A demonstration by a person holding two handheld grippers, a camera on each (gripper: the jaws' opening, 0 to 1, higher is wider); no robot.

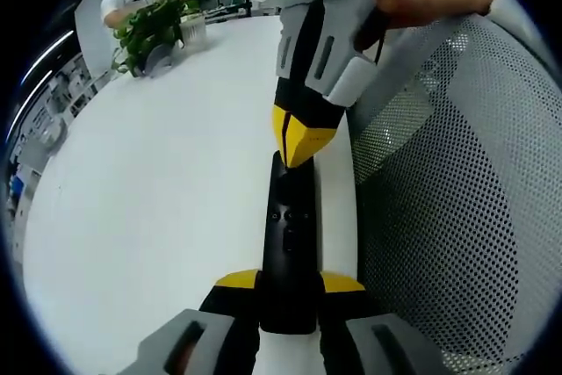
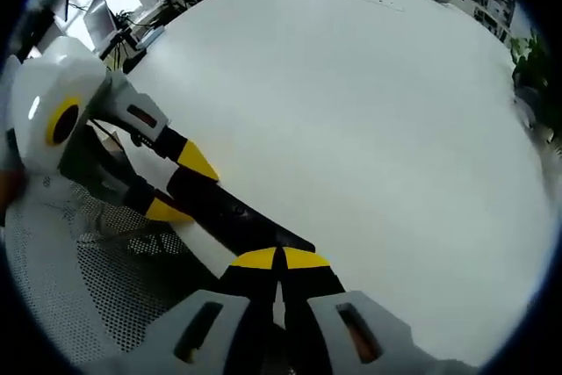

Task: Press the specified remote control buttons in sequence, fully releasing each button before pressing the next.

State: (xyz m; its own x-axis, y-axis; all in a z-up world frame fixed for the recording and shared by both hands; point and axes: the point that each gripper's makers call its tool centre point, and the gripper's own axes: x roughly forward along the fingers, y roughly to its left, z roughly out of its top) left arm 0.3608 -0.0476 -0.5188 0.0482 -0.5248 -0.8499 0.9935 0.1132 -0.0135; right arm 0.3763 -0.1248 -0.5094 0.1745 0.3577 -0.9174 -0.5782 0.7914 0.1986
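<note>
White table [image 1: 158, 199], plant [image 1: 154, 24] far end, mesh chair [image 1: 457, 182] beside. Black remote [image 1: 290, 243] clamped by left gripper [image 1: 290, 292]; right gripper [image 2: 279, 258] closed, tips on remote.

From my left gripper view, the broad white round table [image 1: 158, 182] lies open to the left of the long black remote control [image 1: 290, 243]. A grey perforated mesh chair back [image 1: 448, 208] blocks the right side at the table edge. A green leafy potted plant [image 1: 154, 28] stands well apart at the far rim.
</note>
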